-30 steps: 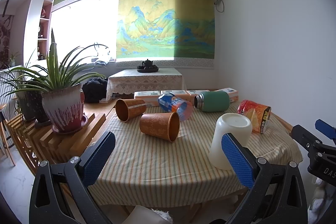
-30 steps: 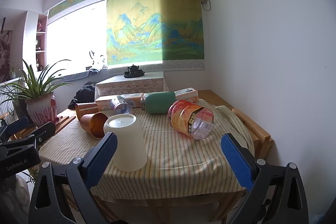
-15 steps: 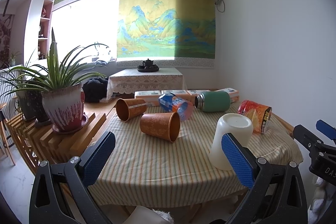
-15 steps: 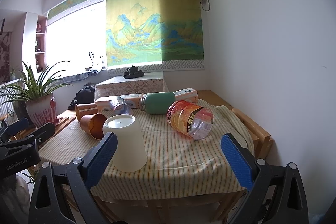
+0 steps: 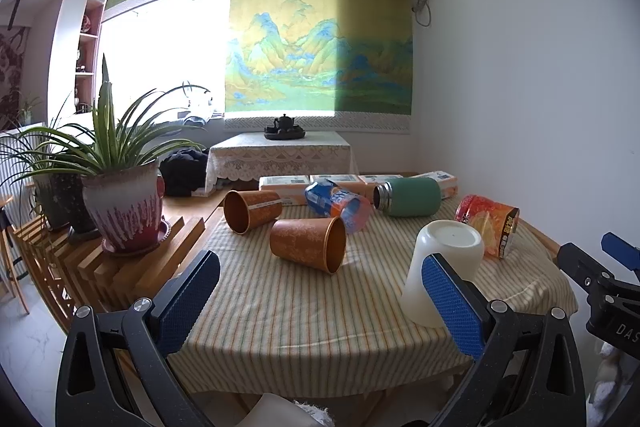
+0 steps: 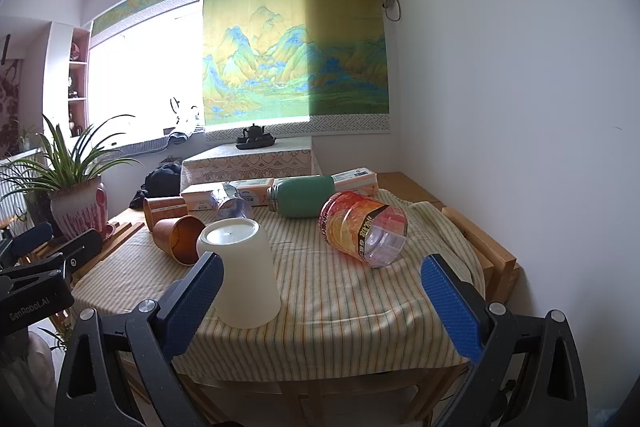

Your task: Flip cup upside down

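Note:
A white cup [image 5: 442, 267] stands mouth-down on the striped tablecloth near the front edge; it also shows in the right wrist view [image 6: 244, 273]. Two brown cups lie on their sides: one [image 5: 308, 245] mid-table, one [image 5: 250, 211] behind it. My left gripper [image 5: 320, 303] is open and empty, held back from the table's front edge. My right gripper [image 6: 320, 303] is open and empty, also in front of the table, with the white cup just beyond its left finger.
A green flask [image 5: 408, 197], a blue cup [image 5: 336, 203] and an orange-labelled clear cup [image 6: 362, 227] lie on their sides. Flat boxes [image 5: 284, 183] line the table's back. A potted plant [image 5: 120, 207] stands on a wooden rack at left. A white wall is at right.
Both grippers have drifted very slightly; the view barely shifts. Nothing on the table has moved.

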Demonstrator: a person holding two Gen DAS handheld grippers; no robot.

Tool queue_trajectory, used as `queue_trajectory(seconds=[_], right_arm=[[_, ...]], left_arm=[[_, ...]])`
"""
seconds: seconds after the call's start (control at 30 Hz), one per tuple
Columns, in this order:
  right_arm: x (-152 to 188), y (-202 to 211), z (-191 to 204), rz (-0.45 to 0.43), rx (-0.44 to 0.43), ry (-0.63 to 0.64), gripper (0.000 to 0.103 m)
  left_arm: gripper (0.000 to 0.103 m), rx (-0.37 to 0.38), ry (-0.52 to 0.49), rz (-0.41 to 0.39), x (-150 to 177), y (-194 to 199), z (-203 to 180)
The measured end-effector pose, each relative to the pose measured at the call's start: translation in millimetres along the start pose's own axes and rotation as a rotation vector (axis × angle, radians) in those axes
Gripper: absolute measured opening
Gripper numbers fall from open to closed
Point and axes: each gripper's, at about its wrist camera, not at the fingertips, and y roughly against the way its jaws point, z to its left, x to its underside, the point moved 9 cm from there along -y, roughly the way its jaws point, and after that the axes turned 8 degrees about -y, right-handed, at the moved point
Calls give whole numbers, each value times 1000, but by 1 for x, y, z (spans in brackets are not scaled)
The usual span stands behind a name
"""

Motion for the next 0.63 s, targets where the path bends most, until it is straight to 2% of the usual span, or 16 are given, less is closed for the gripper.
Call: queue_trajectory(seconds=[0.63], right_arm=[[0, -1, 0, 6, -4, -1, 98]], left_arm=[[103, -8, -12, -3, -1, 0, -3]])
